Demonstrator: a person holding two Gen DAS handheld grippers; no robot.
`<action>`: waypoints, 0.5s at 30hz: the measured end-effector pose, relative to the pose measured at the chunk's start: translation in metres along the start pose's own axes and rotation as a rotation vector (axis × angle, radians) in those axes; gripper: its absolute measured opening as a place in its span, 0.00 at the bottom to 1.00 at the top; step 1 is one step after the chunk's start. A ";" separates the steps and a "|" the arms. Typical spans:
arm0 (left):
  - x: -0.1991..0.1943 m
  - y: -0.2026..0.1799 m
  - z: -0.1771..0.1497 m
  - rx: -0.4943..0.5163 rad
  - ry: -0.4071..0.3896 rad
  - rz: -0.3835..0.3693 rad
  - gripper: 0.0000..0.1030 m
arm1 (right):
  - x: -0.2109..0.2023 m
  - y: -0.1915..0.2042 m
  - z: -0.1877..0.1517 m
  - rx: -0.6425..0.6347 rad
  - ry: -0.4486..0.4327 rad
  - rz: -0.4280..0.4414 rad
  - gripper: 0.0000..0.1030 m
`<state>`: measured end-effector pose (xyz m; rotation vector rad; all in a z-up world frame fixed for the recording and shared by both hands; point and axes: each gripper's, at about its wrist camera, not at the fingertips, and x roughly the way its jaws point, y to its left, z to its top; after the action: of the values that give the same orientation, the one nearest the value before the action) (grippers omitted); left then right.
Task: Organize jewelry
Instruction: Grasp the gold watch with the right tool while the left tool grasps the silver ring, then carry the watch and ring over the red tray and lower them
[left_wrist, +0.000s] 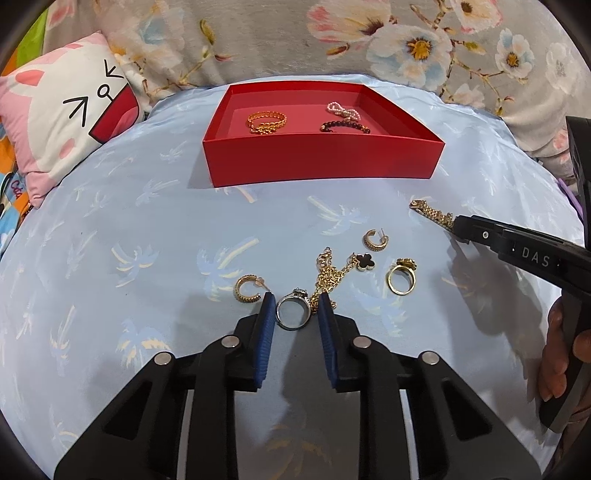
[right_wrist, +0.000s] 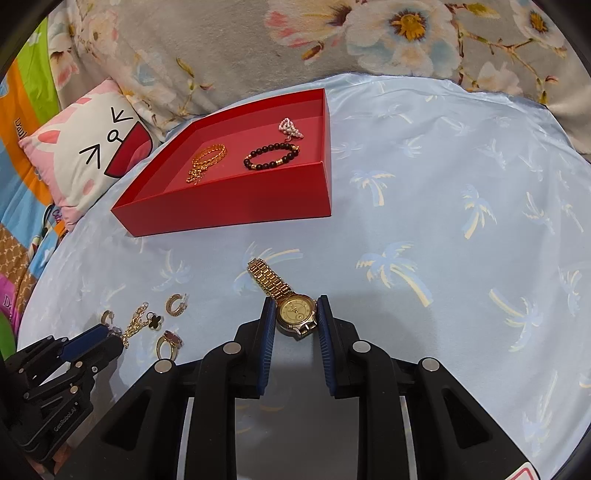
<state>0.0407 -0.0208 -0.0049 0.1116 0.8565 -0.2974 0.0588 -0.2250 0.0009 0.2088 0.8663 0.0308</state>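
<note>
A red box (left_wrist: 325, 158) (right_wrist: 236, 210) sits on the blue cloth and holds a gold chain bracelet (left_wrist: 266, 122), a dark bead bracelet (left_wrist: 345, 126) and a pearl bracelet (left_wrist: 341, 110). My left gripper (left_wrist: 295, 310) stands around a silver ring (left_wrist: 293, 313), pads touching its sides. My right gripper (right_wrist: 296, 314) is shut on a gold watch (right_wrist: 295, 314); its band (left_wrist: 432, 212) sticks out toward the box. Loose on the cloth lie two gold hoop earrings (left_wrist: 248, 288) (left_wrist: 373, 240), a gold necklace with a black clover (left_wrist: 364, 261) and a gold ring (left_wrist: 400, 278).
A bunny cushion (left_wrist: 70, 122) lies to the left of the box. A floral quilt (left_wrist: 332, 40) runs along the back. The blue palm-print cloth (right_wrist: 443, 221) stretches to the right of the box.
</note>
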 end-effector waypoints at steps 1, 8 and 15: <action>0.000 -0.001 0.000 0.005 0.000 -0.003 0.19 | 0.000 0.000 0.000 0.000 0.000 0.000 0.21; -0.002 0.001 -0.001 -0.005 -0.005 -0.030 0.19 | 0.000 -0.001 0.000 0.001 -0.001 0.001 0.21; -0.010 0.004 0.004 -0.023 -0.019 -0.048 0.19 | -0.002 0.000 0.000 0.005 -0.010 0.006 0.21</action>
<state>0.0383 -0.0159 0.0053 0.0666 0.8445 -0.3326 0.0576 -0.2254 0.0021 0.2162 0.8562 0.0335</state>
